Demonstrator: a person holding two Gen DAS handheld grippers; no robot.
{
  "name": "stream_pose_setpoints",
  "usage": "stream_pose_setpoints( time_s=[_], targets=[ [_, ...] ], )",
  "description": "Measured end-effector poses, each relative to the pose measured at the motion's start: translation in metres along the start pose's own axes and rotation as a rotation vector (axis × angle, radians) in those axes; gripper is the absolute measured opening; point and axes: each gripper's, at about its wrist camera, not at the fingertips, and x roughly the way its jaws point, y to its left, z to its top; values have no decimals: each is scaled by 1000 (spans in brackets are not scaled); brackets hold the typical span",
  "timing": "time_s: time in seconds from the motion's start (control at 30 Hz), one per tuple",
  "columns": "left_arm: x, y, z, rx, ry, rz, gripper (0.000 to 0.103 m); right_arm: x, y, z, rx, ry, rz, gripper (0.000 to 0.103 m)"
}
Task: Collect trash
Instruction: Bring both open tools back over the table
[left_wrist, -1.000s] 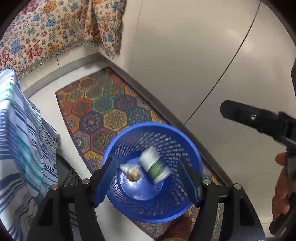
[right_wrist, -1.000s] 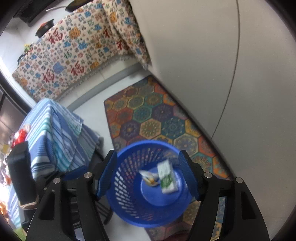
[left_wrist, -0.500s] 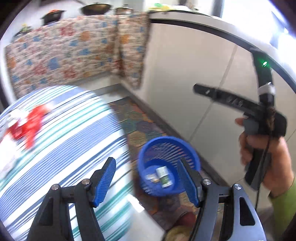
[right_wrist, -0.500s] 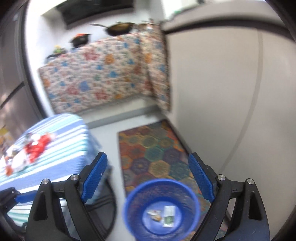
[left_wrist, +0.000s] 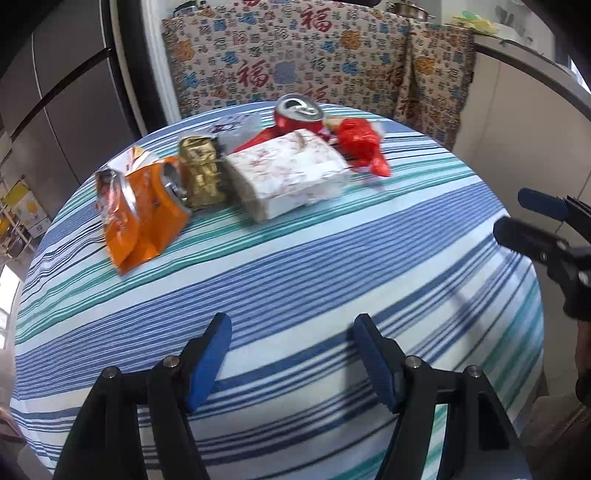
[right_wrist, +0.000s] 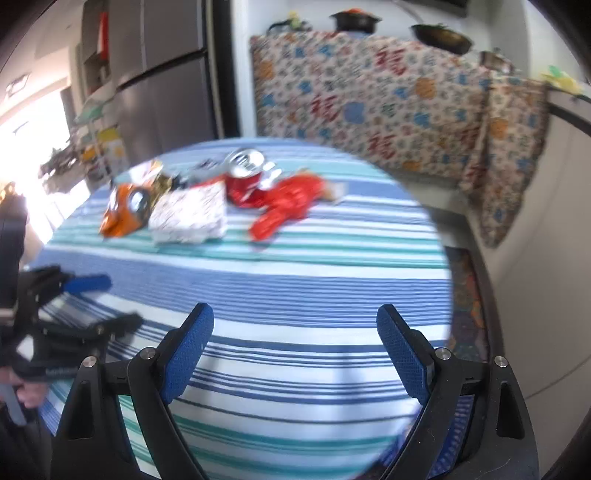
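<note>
Trash lies at the far side of a round table with a striped cloth (left_wrist: 295, 280): an orange snack bag (left_wrist: 144, 218) with a crushed can on it, a gold wrapper (left_wrist: 201, 173), a white flowered tissue pack (left_wrist: 288, 173), a red soda can (left_wrist: 297, 114) and a red plastic wrapper (left_wrist: 360, 144). My left gripper (left_wrist: 291, 358) is open and empty above the near part of the table. My right gripper (right_wrist: 295, 354) is open and empty too; it shows at the right in the left wrist view (left_wrist: 532, 218). The same trash shows in the right wrist view: red wrapper (right_wrist: 288, 206), soda can (right_wrist: 245, 177), tissue pack (right_wrist: 190, 216).
A patterned cloth (left_wrist: 314, 55) covers the counter behind the table. A grey fridge (right_wrist: 162, 77) stands at the back left. A patterned rug (right_wrist: 467, 295) lies on the floor to the right of the table. A sliver of blue basket (right_wrist: 454, 435) shows at the bottom right.
Both grippers have swung up from the blue basket on the floor, where two pieces of trash lay, to face the tabletop. Both stay open and empty.
</note>
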Motion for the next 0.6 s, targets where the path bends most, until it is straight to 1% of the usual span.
stream_pose_setpoints(
  time_s=[0.1,0.17,0.2,0.27,0.3,0.33,0.37,0.5,0.6],
  targets=[
    [1,19,1,-32,-6,17,73,26,20,3,-38,56,23,91],
    [6,27,3,-36,-12,17,77,40,29,4,-54,82,22,91],
    [7,30,2,-42,-10,20,82,44,31,2,-51,94,18,91],
    [10,35,4,-50,-6,25,86,55,31,2,-39,120,7,91],
    [11,36,5,-49,-2,29,91,61,30,2,-34,134,-1,91],
    [15,39,7,-52,5,36,99,66,29,2,-28,146,-4,92],
    [17,42,7,-66,15,44,103,68,25,2,-6,144,6,94],
    [20,45,9,-68,15,42,103,76,19,9,12,156,-9,99],
    [21,45,8,-66,15,42,103,82,14,16,26,163,-20,101]
  ],
)
